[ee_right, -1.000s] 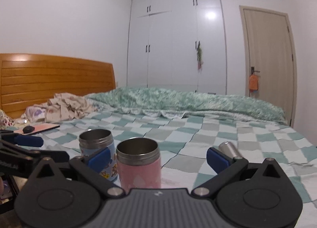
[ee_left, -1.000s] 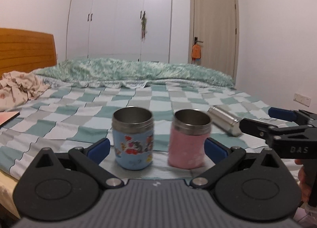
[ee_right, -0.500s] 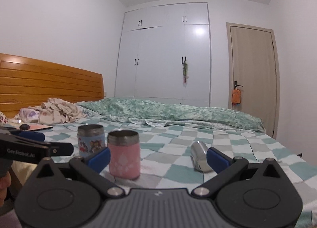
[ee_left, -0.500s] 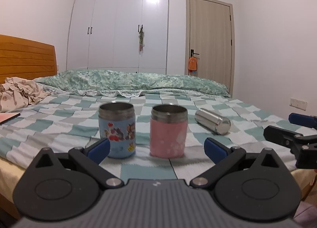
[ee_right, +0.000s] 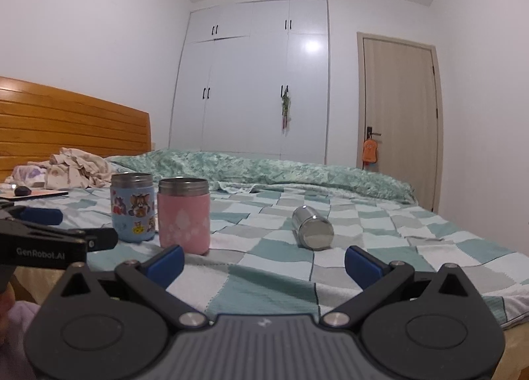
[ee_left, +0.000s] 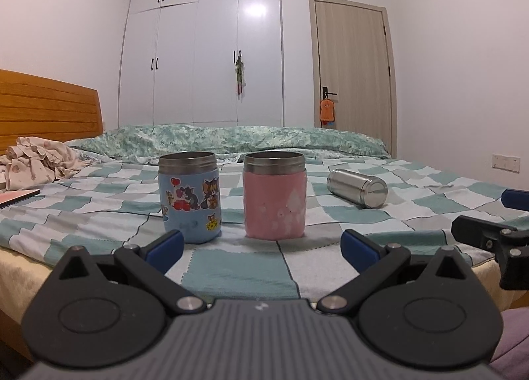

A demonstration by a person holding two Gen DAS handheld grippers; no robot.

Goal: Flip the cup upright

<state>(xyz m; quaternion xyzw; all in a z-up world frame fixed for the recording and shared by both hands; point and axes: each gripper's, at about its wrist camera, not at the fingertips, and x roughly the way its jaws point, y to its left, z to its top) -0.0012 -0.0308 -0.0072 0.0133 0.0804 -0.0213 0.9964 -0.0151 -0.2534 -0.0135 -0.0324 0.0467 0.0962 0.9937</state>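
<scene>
A bare steel cup (ee_left: 357, 187) lies on its side on the checked bedspread, right of two upright cups; it also shows in the right wrist view (ee_right: 311, 228). A blue cartoon cup (ee_left: 189, 201) (ee_right: 133, 212) and a pink cup (ee_left: 274, 196) (ee_right: 183, 216) stand upright side by side. My left gripper (ee_left: 261, 247) is open and empty, back from the cups near the bed's front edge. My right gripper (ee_right: 263, 261) is open and empty, short of the steel cup; it shows at the right of the left wrist view (ee_left: 496, 234).
The bed (ee_left: 99, 194) carries a rumpled green quilt (ee_left: 231, 140) at the far side, a heap of clothes (ee_left: 36, 161) and a flat pink book (ee_left: 16, 197) at the left. A wooden headboard (ee_right: 66, 128), white wardrobe (ee_left: 205, 49) and door (ee_left: 352, 75) stand behind.
Both grippers have drawn back from the cups and lowered toward the bed's front edge, so the cups look farther off. The cups have not moved.
</scene>
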